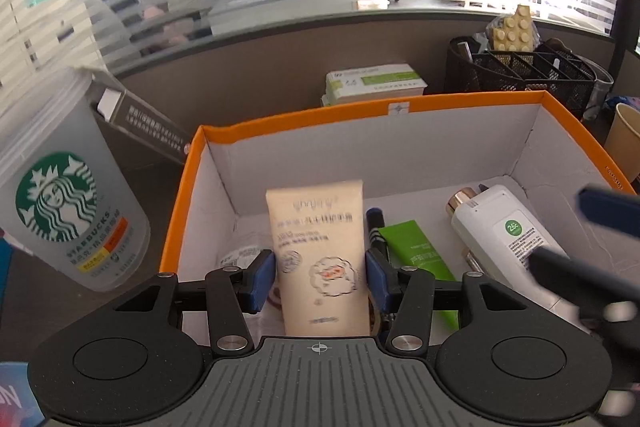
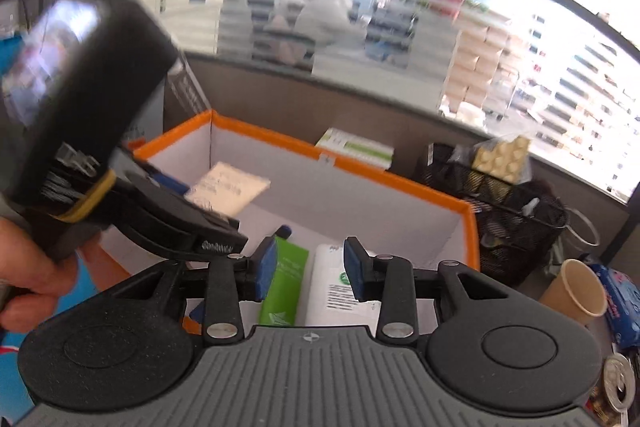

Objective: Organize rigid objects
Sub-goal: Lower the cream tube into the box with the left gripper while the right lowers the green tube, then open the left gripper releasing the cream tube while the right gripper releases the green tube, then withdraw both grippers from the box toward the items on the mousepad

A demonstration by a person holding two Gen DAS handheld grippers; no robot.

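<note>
While its blue pads press on both sides of a cream tube [image 1: 322, 259], the left gripper [image 1: 320, 277] holds that tube upright over the near part of the orange-rimmed box [image 1: 304, 119], the tube's crimped end pointing away from the claw. Just right of the left claw, on the white floor of the box, lie a dark pen [image 1: 376, 227], a green tube [image 1: 416, 255] and a white bottle [image 1: 504, 239] with a gold cap, side by side and close together; a blurred round item shows on the floor left of the claw, too hidden to name. From the right wrist view the right gripper [image 2: 310, 269] stands with its pads apart and nothing between them, hovering over the green tube and the white bottle, with the left tool and the person's hand [image 2: 36, 287] near on its left. Left of the left claw, outside the box, stands a Starbucks cup [image 1: 68, 195]. Beyond the far wall of the box sit a green and white carton [image 1: 374, 83] and, further right, a black mesh organizer [image 1: 520, 71] with a paper cup [image 2: 576, 291] near it
</note>
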